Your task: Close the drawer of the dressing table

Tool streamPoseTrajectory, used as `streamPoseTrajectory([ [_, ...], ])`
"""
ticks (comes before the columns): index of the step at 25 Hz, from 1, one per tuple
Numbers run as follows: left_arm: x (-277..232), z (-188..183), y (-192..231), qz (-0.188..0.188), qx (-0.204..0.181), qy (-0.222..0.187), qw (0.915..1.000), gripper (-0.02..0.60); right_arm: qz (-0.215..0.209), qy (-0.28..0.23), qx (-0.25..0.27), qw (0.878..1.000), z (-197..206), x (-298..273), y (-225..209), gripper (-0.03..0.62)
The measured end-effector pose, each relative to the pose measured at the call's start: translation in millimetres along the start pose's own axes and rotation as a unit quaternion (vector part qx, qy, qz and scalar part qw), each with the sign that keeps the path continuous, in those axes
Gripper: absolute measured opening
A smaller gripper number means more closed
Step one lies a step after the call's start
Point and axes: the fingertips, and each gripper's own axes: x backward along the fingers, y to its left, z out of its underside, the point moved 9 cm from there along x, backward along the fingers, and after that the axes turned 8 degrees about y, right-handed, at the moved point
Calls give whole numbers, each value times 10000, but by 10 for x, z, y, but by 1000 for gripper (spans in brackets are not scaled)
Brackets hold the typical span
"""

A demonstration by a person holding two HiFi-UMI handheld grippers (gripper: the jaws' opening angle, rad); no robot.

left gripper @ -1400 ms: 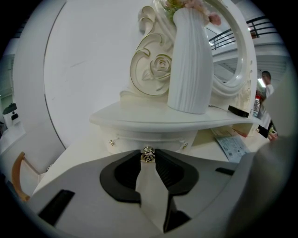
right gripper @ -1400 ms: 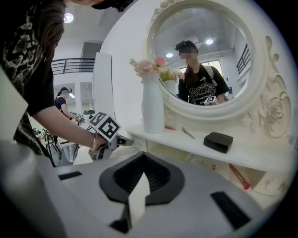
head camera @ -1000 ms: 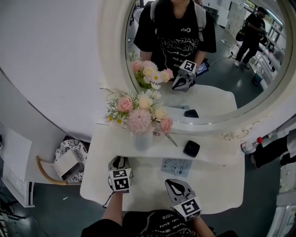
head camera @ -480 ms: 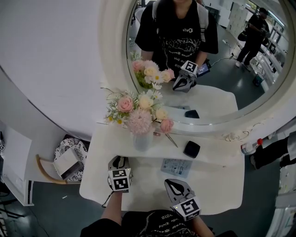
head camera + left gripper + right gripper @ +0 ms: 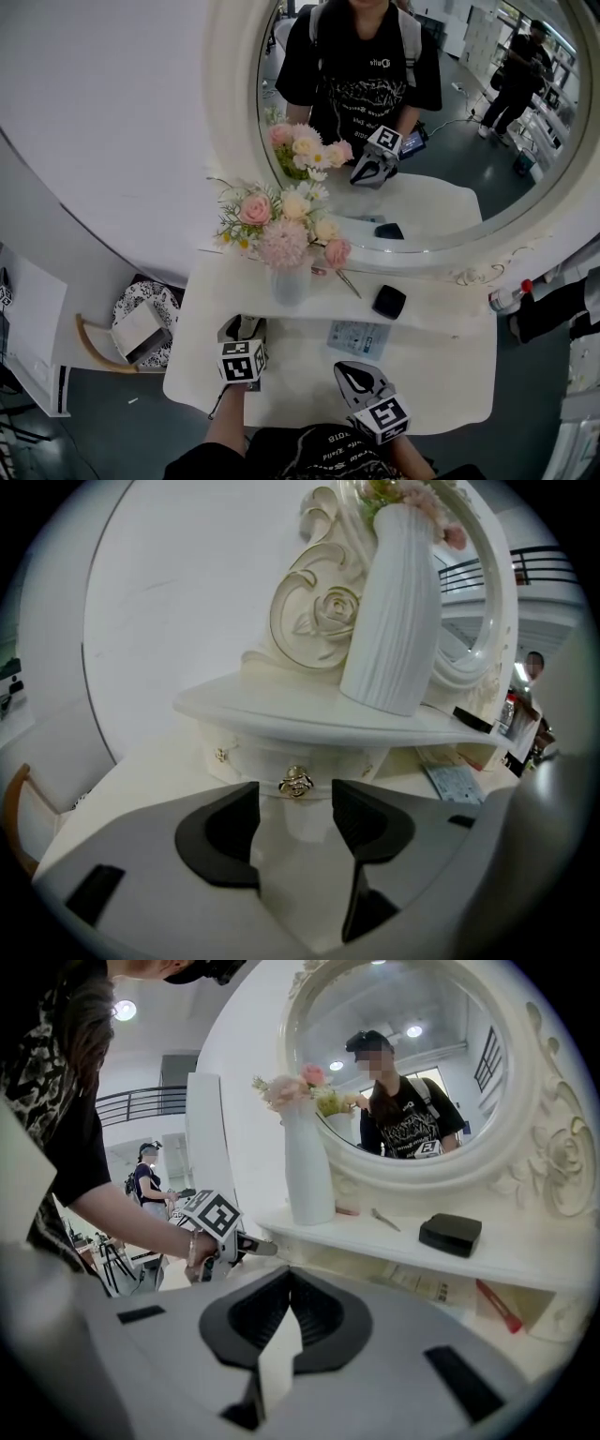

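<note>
The dressing table's small white drawer (image 5: 281,761) sits under the curved shelf (image 5: 281,710), with a gold rose-shaped knob (image 5: 296,783) on its front. My left gripper (image 5: 294,810) points straight at that knob. Its jaws are opening, and the knob stands in the gap just past the tips, with neither pad touching it. In the head view the left gripper (image 5: 243,328) is at the shelf's left end. My right gripper (image 5: 352,373) hovers over the tabletop near the front edge, jaws shut with nothing between them; in its own view the right gripper (image 5: 291,1290) faces the shelf.
A white vase of pink and cream flowers (image 5: 289,279) stands on the shelf above the drawer. A black case (image 5: 388,301) lies on the shelf, a leaflet (image 5: 359,337) on the tabletop (image 5: 441,375). The round mirror (image 5: 441,159) rises behind. A patterned basket (image 5: 141,323) sits on the floor at left.
My left gripper's jaws have spread apart in front of the drawer. The right gripper has stayed where it was.
</note>
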Motion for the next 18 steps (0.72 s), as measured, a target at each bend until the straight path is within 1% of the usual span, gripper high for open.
streamPoseTrajectory([
  [2,25,48,12,-15,125,61,9999,238,-33,29,-17,10000,14,-4,14,11],
  [5,121,147,70,14,634,68,9980,238,-87,9,-19,10000,17,-2,40,11],
  [6,164,179,76,73,729,48,9973,236,-93,-13,-23,10000,17,1,45,11],
  [7,208,210,69,130,746,25,9971,236,-89,-35,-26,10000,18,5,46,11],
  [10,340,302,5,263,643,-47,9976,232,-38,-76,-35,10000,27,27,41,11],
  [11,382,332,-31,376,643,-79,9972,228,-18,-86,-43,10000,32,36,39,11],
  [13,449,380,-160,819,596,-110,9948,219,23,-99,-50,9999,46,56,33,11],
  [14,478,395,-256,1097,494,-115,9927,219,40,-93,-50,9999,57,64,27,11],
  [16,543,411,-472,1587,215,-155,9870,197,56,-52,-51,10000,78,74,17,11],
  [18,612,428,-674,1928,54,-232,9809,190,75,-12,-55,10000,96,84,13,11],
])
